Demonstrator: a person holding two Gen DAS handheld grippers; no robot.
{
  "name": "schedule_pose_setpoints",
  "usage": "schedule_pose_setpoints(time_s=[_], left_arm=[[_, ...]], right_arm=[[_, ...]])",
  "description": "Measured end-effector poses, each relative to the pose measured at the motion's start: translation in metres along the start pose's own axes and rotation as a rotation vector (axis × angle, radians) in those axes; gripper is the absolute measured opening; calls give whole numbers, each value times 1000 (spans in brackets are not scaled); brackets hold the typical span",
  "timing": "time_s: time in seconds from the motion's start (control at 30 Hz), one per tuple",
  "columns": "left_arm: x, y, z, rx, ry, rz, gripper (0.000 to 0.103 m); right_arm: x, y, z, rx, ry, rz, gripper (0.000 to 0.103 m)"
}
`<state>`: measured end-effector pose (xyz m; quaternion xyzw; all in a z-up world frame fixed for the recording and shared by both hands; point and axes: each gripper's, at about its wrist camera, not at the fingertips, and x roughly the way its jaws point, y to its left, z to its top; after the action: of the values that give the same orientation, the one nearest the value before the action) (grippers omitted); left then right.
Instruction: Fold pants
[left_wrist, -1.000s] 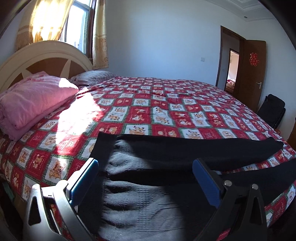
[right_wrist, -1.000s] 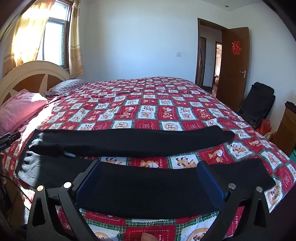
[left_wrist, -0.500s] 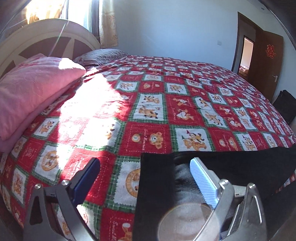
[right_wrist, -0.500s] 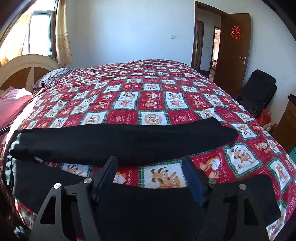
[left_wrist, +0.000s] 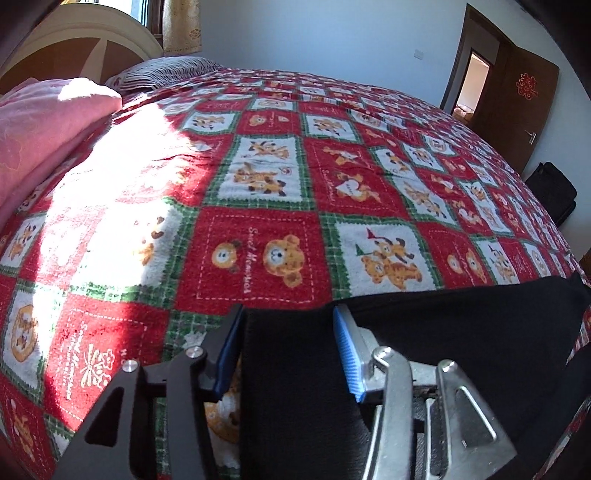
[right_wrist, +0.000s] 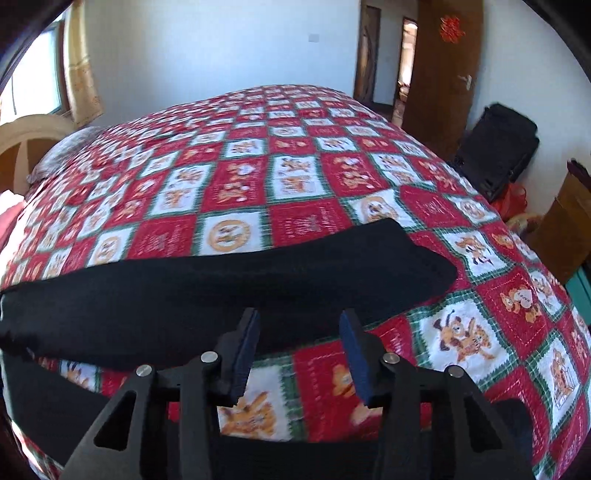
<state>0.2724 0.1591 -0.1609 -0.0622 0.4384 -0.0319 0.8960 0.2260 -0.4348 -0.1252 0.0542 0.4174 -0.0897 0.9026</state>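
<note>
The black pants are spread lengthwise across the near part of the patterned bedspread, with the two legs lying apart and a strip of bedspread showing between them.

In the left wrist view, the waist end of the pants is seen between the jaws of the left gripper. These jaws have just been closing; the cloth fills most of the gap and lies against the right-hand pad, while a sliver of bedspread still shows beside the left-hand pad, so a firm pinch cannot be confirmed.

In the right wrist view, the jaws of the right gripper have likewise just been closing. They stand partly apart above the strip of bedspread, with the far leg just beyond the pad tips and the near leg below and behind them. No cloth is seen pressed between these pads.

The step in hand is judged to be the taking hold of the far leg and the waist edge, so that one leg can be laid over the other. For the next move, the right jaws would need to be brought forward onto the far leg's near edge and closed, and the left pinch completed, before both ends are lifted together and drawn toward the near leg.
</note>
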Motion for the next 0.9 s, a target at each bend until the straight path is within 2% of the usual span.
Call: schedule_pose_setpoints(time_s=[0.1, 0.17, 0.27, 0.33, 0.43, 0.53, 0.67, 0.7, 0.83, 0.87, 0.9], left_arm=[[-2, 1, 3, 10, -2, -39, 36], [-3, 0, 4, 6, 1, -49, 33], [-1, -3, 5, 17, 2, -36, 32], [2, -4, 4, 20, 0, -32, 32], [5, -5, 6, 31, -2, -13, 38], [5, -7, 8, 35, -1, 0, 44], [7, -10, 10, 57, 1, 27, 60], [9, -10, 10, 58, 10, 25, 60], [12, -9, 10, 59, 38, 3, 60], [12, -8, 10, 61, 44, -4, 56], [10, -8, 9, 65, 44, -9, 44]], right_arm=[[16, -32, 16, 81, 33, -8, 47], [23, -50, 26, 126, 45, -21, 47], [39, -77, 40, 192, 69, -20, 47], [50, -91, 50, 203, 83, -52, 51], [68, -103, 64, 199, 104, -54, 56], [83, -104, 77, 168, 124, -61, 65], [105, -99, 90, 114, 145, -59, 65], [110, -97, 91, 107, 157, -47, 65], [128, -89, 91, 74, 198, -38, 65], [129, -88, 90, 70, 202, -39, 64], [129, -86, 89, 66, 200, -38, 55]])
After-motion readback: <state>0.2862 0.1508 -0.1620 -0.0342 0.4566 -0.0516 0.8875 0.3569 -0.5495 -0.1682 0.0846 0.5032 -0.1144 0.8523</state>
